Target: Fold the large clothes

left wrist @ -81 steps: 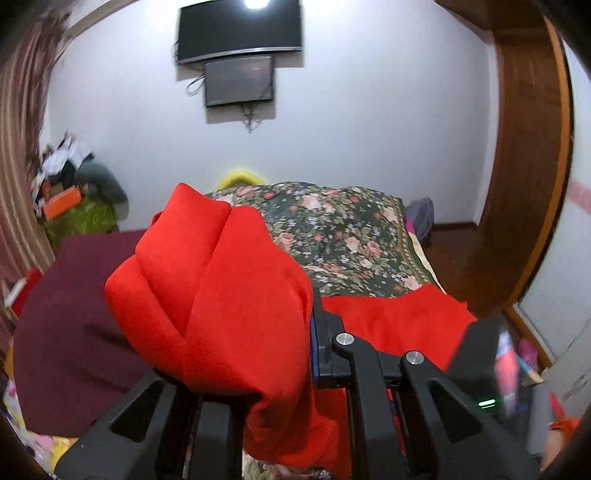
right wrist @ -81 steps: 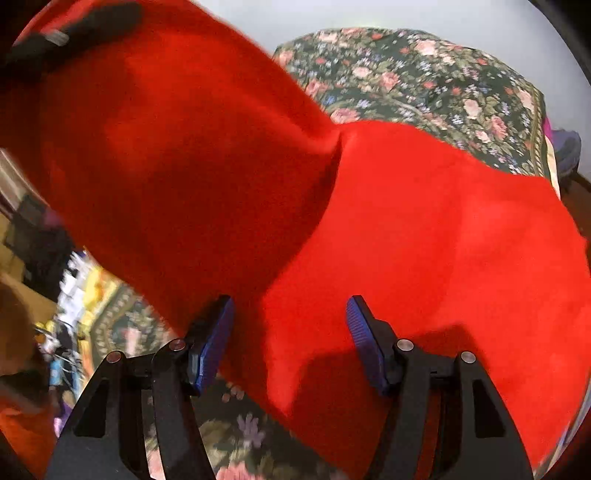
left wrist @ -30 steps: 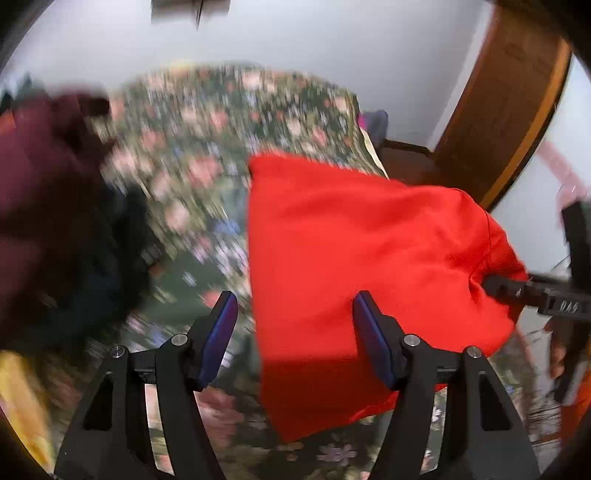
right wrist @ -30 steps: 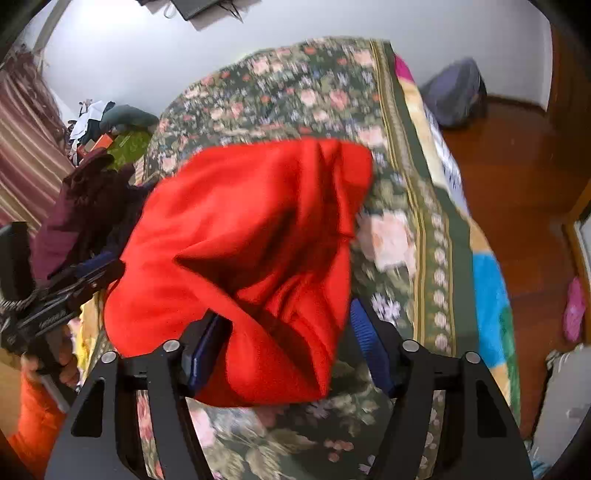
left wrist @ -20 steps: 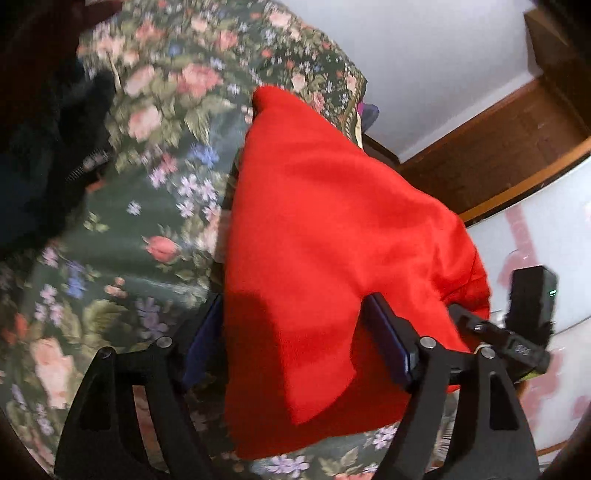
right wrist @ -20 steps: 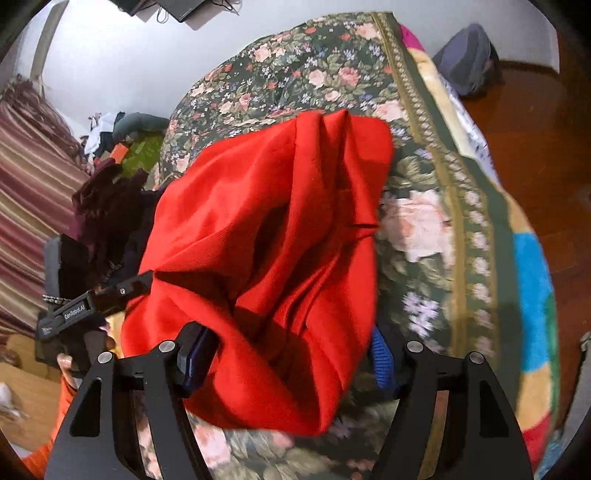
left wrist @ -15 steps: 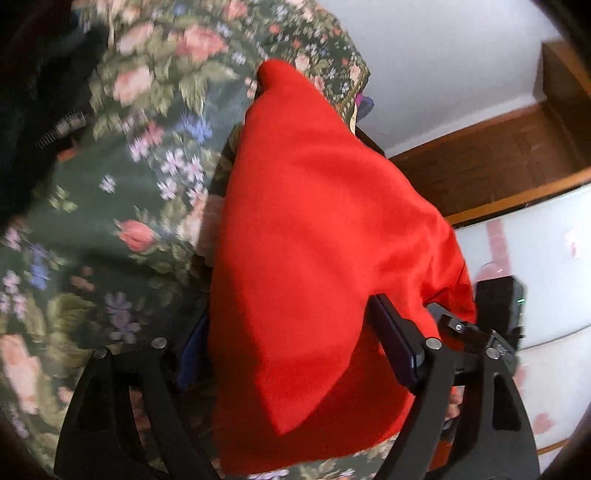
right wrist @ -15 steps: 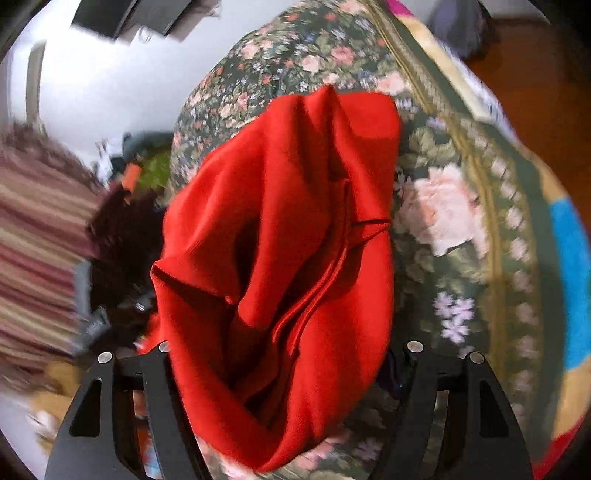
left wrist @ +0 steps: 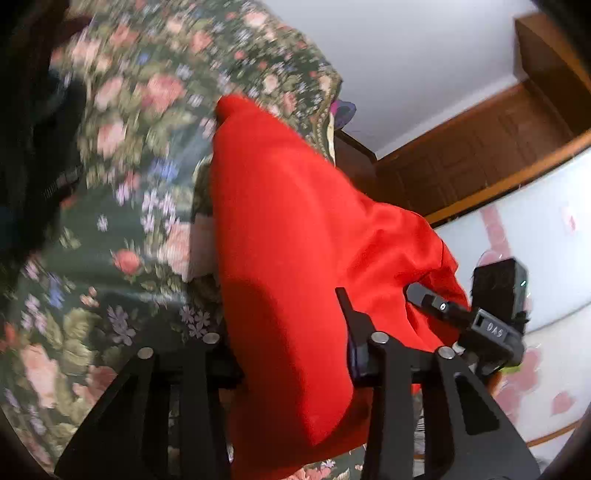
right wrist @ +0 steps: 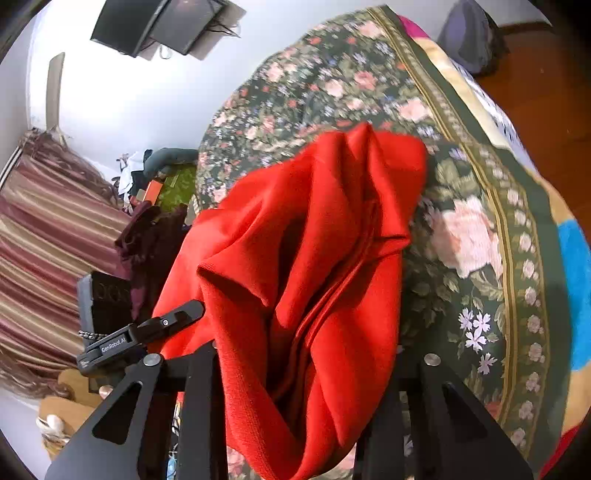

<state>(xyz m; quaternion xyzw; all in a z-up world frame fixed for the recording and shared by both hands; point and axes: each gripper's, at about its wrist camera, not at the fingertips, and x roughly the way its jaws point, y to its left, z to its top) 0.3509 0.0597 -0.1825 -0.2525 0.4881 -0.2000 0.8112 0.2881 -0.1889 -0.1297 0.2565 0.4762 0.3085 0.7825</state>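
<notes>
A red garment (left wrist: 295, 236) is seen bunched in folds on the near part of a bed covered by a floral bedspread (left wrist: 140, 122); its far corner lies on the spread and its near end is gathered at both tongs. Left tongs (left wrist: 284, 343): jaws have just been closing, red cloth is between them and is pressed from both sides, so the garment is clamped at its near left edge. Right tongs (right wrist: 310, 354): jaws have also just been closing, a thick wad of layered red folds fills the gap between the fingers, clamped. Pads on both are mostly hidden by cloth.

In the right wrist view the garment (right wrist: 314, 236) is seen from its open side, with several layers and a ribbed edge at the near left. The left tongs are seen at the left of that view, the right tongs at the right of the left wrist view, each at the cloth's side.

Dark clothes (left wrist: 33, 147) are piled to the far left on the bed. A wall screen (right wrist: 159, 26) is mounted above, a striped curtain (right wrist: 48, 236) hangs left, and a wooden floor (right wrist: 535, 48) shows far right.
</notes>
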